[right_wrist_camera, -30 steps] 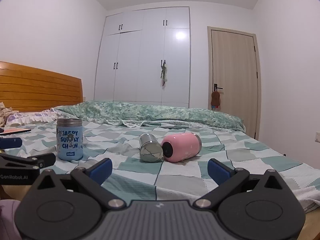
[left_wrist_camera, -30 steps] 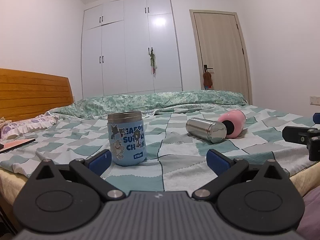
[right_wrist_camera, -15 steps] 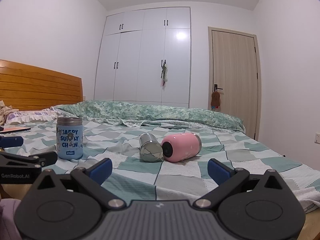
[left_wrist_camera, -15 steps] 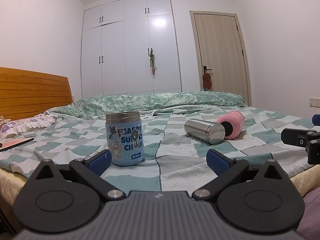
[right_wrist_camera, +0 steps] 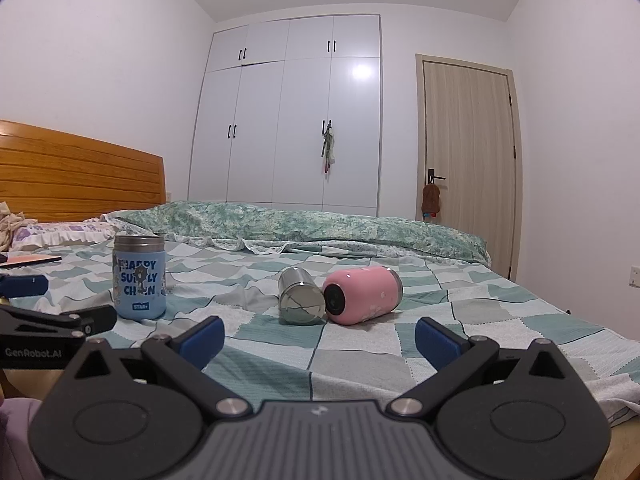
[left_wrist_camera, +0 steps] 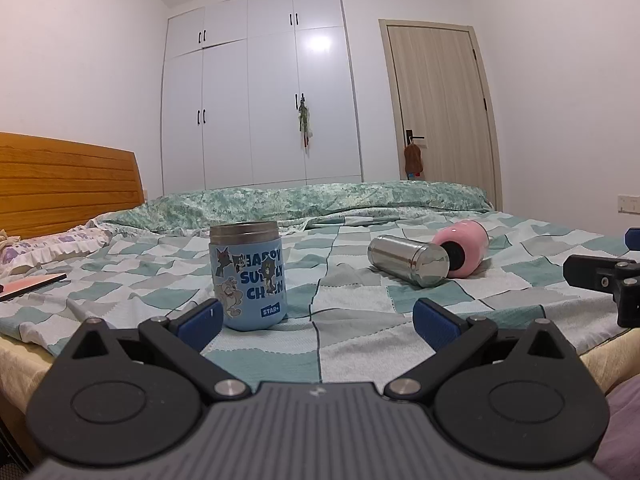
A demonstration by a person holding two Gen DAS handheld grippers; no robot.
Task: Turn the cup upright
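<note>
A blue cartoon-print cup (left_wrist_camera: 249, 276) (right_wrist_camera: 139, 276) stands upright on the checked bed cover. A steel cup (left_wrist_camera: 407, 255) (right_wrist_camera: 300, 295) and a pink cup (left_wrist_camera: 466, 247) (right_wrist_camera: 361, 294) lie on their sides, touching, to its right. My left gripper (left_wrist_camera: 316, 320) is open and empty at the near bed edge, its left fingertip just in front of the blue cup. My right gripper (right_wrist_camera: 318, 338) is open and empty, short of the two lying cups. Each gripper shows at the edge of the other's view.
The bed (right_wrist_camera: 500, 312) has a rolled green quilt (right_wrist_camera: 304, 228) along its far side, a wooden headboard (left_wrist_camera: 68, 184) at left, and a pillow and a flat pink item (left_wrist_camera: 32, 284) at far left. A white wardrobe and a door stand behind.
The left gripper has dropped slightly, so the bed looks flatter in its view. The right gripper and the cups have barely moved.
</note>
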